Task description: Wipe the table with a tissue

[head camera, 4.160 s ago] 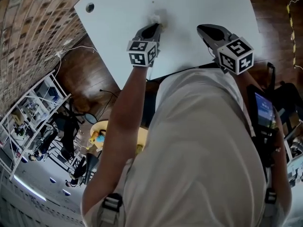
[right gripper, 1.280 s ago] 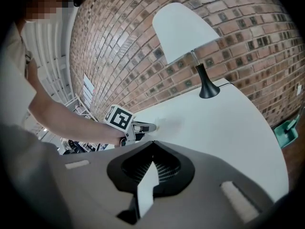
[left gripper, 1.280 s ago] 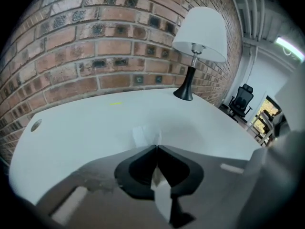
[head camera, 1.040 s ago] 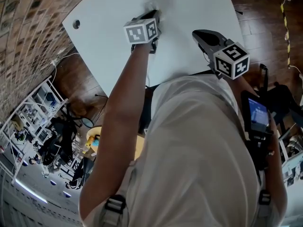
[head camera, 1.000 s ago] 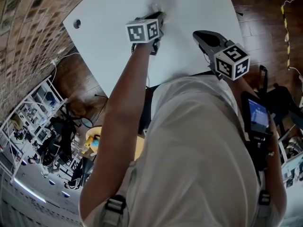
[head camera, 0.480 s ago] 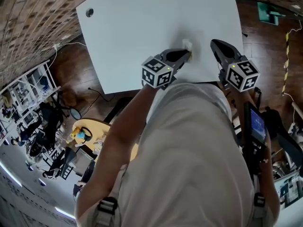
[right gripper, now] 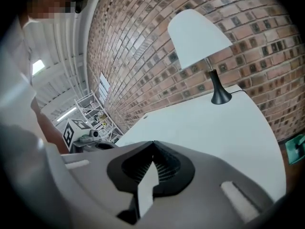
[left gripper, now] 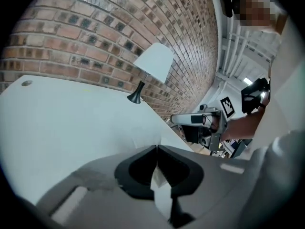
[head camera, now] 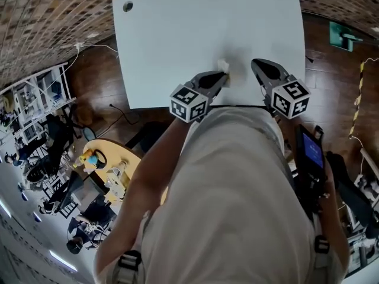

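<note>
The white table (head camera: 177,34) fills the top of the head view. My left gripper (head camera: 223,73) is shut on a small white tissue (head camera: 222,65) and presses it on the tabletop close to the near edge. In the left gripper view the jaws meet at the left gripper (left gripper: 157,148), with a bit of the tissue (left gripper: 150,143) peeking past the tips. My right gripper (head camera: 256,65) hovers just right of the tissue, over the same edge. In its own view the right gripper (right gripper: 153,143) is shut, with nothing held.
A white-shaded lamp (left gripper: 152,66) on a black base stands at the table's far side against the brick wall (right gripper: 143,46). A cable hole (head camera: 127,6) sits in the far left corner. Wooden floor, shelving and a round yellow table (head camera: 106,164) lie left below.
The left gripper has dragged the tissue from the far middle of the table back to the near edge and a little right. The right gripper has kept its place by that edge.
</note>
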`<state>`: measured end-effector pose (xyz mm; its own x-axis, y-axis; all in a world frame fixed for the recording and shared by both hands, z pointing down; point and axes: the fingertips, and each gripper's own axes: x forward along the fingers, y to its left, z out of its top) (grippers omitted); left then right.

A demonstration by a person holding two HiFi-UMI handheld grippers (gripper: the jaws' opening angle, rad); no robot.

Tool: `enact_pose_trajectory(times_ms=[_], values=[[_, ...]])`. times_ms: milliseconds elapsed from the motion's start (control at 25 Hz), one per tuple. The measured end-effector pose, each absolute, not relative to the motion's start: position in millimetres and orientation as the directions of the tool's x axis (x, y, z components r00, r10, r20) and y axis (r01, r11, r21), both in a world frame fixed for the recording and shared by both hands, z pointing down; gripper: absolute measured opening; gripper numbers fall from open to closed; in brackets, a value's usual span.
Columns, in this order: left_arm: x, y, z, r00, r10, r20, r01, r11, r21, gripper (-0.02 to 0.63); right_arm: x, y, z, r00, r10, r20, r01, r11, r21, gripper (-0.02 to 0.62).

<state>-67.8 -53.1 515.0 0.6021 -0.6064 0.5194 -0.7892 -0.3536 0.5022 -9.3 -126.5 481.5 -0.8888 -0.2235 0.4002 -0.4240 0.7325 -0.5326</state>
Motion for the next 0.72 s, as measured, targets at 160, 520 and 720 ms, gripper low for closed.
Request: enact_pose_trajectory(times_ms=[160, 520, 720], values=[[-81.8, -33.2, 515.1, 0.559, -0.637, 0.531, -0.818, -0.317, 0.48, 0.015, -2.9, -112.2, 480.3, -0.879, -0.253, 0.404, -0.448, 0.728, -0.518, 0.008], [-132.0, -1.0, 485.2, 0.463, -0.768, 0.443, -0.87, -0.299, 0.392, 0.015, -9.1, -58.6, 440.8, -0.896, -0.308, 0.321, -0.428, 0.795, -0.431, 0.008], [-154.3, 25.7, 459.3, 0.43, -0.825, 0.366, -0.883, -0.299, 0.362, 0.015, -23.6, -21.4, 415.9, -0.905, -0.311, 0.291, -0.405, 0.84, -0.362, 0.008]])
